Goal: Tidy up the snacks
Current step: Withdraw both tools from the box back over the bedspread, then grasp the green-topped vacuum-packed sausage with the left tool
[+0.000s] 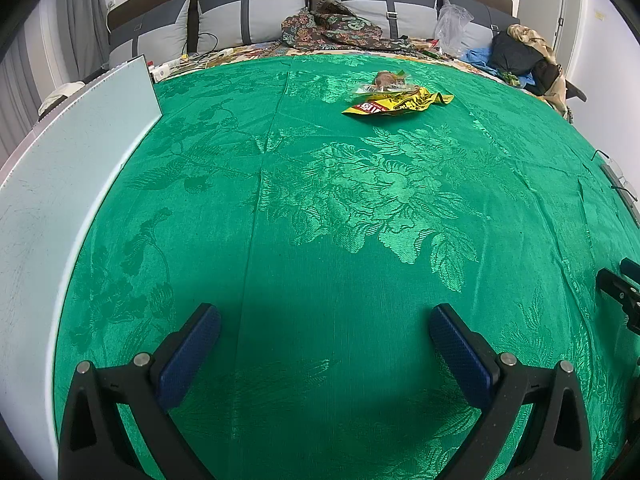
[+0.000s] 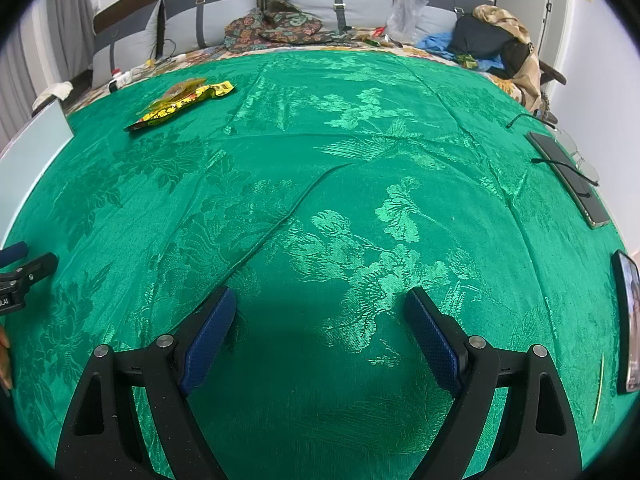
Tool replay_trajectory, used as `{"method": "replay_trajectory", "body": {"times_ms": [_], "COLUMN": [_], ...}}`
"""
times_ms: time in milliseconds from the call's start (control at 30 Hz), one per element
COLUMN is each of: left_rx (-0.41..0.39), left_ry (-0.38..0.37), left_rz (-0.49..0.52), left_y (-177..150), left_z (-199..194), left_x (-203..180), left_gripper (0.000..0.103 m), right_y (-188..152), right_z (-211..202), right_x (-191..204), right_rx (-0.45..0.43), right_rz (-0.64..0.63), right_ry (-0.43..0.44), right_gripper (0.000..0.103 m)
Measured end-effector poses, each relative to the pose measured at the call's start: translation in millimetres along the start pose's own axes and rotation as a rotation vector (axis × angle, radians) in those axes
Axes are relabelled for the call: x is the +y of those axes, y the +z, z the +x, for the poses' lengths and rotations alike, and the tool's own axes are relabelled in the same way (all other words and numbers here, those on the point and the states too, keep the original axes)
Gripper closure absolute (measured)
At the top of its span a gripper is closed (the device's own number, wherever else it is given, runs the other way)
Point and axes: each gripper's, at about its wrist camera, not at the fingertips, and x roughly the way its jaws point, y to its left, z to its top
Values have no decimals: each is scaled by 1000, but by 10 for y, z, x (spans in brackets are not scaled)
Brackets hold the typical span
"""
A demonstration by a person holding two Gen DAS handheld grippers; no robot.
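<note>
we hold the left tool (image 1: 325,334) low over the green floral cloth (image 1: 320,208) that covers the counter, its blue-padded fingers (image 1: 188,360) spread wide with nothing between them. the right tool (image 2: 320,318) hovers over the same cloth, just as widely spread and just as empty. each tool shows at the edge of the other's view: the right one at the far right of the left wrist view, the left one at the far left of the right wrist view.

the snacks lie well apart from both tools, toward the far side of the cloth. a yellow snack packet (image 1: 396,103) lies flat with red and black print on it, and a clear wrapper with something brown inside (image 1: 389,80) sits touching its far edge. in the right wrist view the same pile (image 2: 182,102) appears far off to the left.

a pale flat board (image 1: 72,168) rests along the left edge of the counter. on the right edge lie a dark phone (image 2: 568,178) with a cable running from it, a pair of glasses (image 2: 582,160) just beside it, and another phone (image 2: 628,324) nearer to us. beyond the counter stand grey cushions (image 1: 248,16), a patterned fabric heap (image 1: 332,28), a clear plastic bag (image 1: 452,24) and a black bag (image 1: 516,56).
</note>
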Motion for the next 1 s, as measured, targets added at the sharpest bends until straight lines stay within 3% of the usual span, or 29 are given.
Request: {"method": "replay_trajectory", "body": {"times_ms": [300,367,433,500,767,867,1000], "left_rx": [2,42,116,141,67,100,147], "left_ry": [-4,-17,-65,-124,-235,-199,-143], "left_rz": [5,24,48,47,-80,-73,-22], "left_y": [1,74,287,555,2069,2393,2546], "left_z": [-7,23,133,191,586,941,1368], "left_x": [1,0,-31,-53,-162,-323,-556], "left_gripper": [0,0,1,1,1,3,4], "right_y": [0,0,0,0,0,0,0], "right_z": [-1,-1,-1,-1,-2,-2,-2], "right_x": [-1,0,-1,0,-1,0,0], "right_rx": [0,0,0,0,0,0,0], "right_rz": [0,0,0,0,0,-1,-1], "right_ry": [0,0,0,0,1,1,1], "right_gripper": [14,14,14,14,14,14,14]}}
